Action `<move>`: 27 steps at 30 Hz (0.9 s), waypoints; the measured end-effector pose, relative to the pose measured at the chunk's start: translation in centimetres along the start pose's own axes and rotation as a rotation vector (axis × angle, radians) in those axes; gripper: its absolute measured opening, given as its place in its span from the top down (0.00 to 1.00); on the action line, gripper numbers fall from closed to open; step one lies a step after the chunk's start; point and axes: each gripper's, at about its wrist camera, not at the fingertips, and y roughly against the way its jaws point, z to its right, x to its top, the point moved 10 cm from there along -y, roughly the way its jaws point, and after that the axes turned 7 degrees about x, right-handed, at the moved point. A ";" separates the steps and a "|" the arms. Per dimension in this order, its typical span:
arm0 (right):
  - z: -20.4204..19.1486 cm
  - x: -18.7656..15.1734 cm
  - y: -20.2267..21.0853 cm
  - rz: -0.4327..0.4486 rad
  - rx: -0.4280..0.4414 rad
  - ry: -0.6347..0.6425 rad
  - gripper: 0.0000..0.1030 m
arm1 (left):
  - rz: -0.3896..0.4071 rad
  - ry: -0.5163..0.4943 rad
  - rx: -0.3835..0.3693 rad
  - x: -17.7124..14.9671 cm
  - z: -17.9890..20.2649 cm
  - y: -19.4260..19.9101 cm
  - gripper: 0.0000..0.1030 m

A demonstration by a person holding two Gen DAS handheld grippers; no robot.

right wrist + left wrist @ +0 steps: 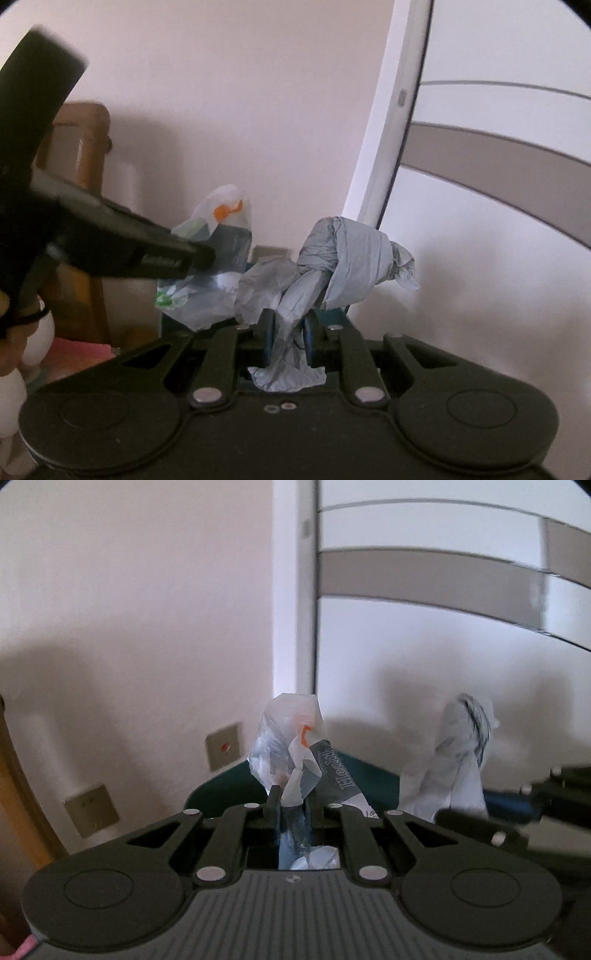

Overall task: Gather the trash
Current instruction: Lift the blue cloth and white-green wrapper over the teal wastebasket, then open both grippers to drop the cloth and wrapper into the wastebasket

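My left gripper (293, 797) is shut on a crumpled clear plastic wrapper (291, 738) with orange marks and grey "Health" lettering. The wrapper sticks up between the fingers and hangs down behind them. My right gripper (288, 325) is shut on a knotted grey plastic bag (347, 258), whose knot stands above the fingers. Both are held up in the air, side by side. The grey bag shows in the left wrist view (454, 760) at the right. The wrapper (218, 236) and the left gripper's finger (147, 251) show in the right wrist view at the left.
A white wall with two brass switch plates (223, 749) is ahead, with a white door frame (295, 590) and a grey-banded panel to the right. A dark teal edge (369, 771) lies below the trash. A wooden chair frame (88, 155) and something pink (81, 350) are at the left.
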 end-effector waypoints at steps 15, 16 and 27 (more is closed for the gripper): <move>-0.1 -2.8 -8.0 -0.188 0.061 -0.017 0.82 | -0.249 -0.066 0.041 -2.3 1.7 -9.6 0.88; -0.3 -3.0 -8.6 -0.201 0.064 -0.007 0.82 | -0.261 -0.064 0.046 -2.5 1.7 -10.0 0.88; 1.0 -3.3 -8.2 -0.177 0.027 -0.027 0.70 | -0.348 -0.045 0.050 -4.9 0.9 -12.2 0.78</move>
